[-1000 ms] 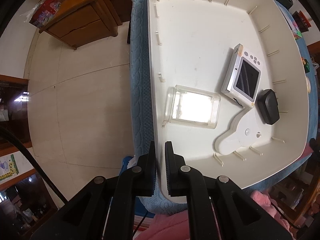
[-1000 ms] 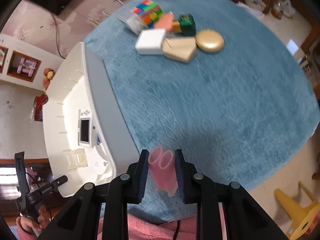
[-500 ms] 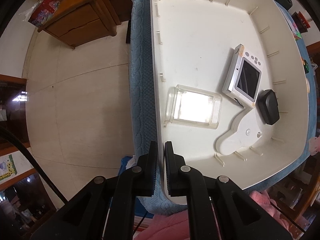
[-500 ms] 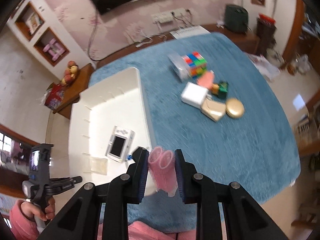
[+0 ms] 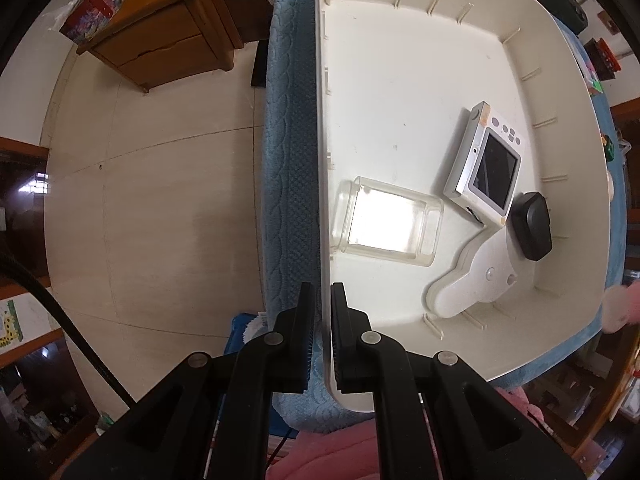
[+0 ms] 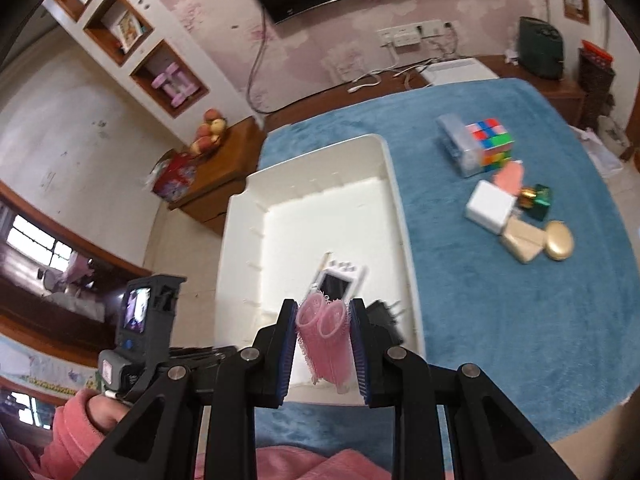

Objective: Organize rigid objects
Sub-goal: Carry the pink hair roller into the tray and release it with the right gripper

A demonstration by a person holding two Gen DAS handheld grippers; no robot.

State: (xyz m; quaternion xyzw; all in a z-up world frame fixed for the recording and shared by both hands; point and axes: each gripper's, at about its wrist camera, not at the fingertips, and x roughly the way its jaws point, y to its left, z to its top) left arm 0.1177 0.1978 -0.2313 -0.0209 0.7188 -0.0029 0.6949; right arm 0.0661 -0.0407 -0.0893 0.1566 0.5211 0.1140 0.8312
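Right claw is clenched on a pair of pink hair rollers and has swung from over the blue blanket to above the near end of the white bin. Left claw hasn't budged, pinching the bin's near wall. Already in the bin: clear box, handheld game console, black case. Rollers are probably ready to drop. Farther off on the blanket: Rubik's cube, white cube and gold compact are still unsorted.

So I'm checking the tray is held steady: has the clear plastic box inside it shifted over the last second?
No. The clear plastic box lies against the white tray wall beside the handheld game console, as before.
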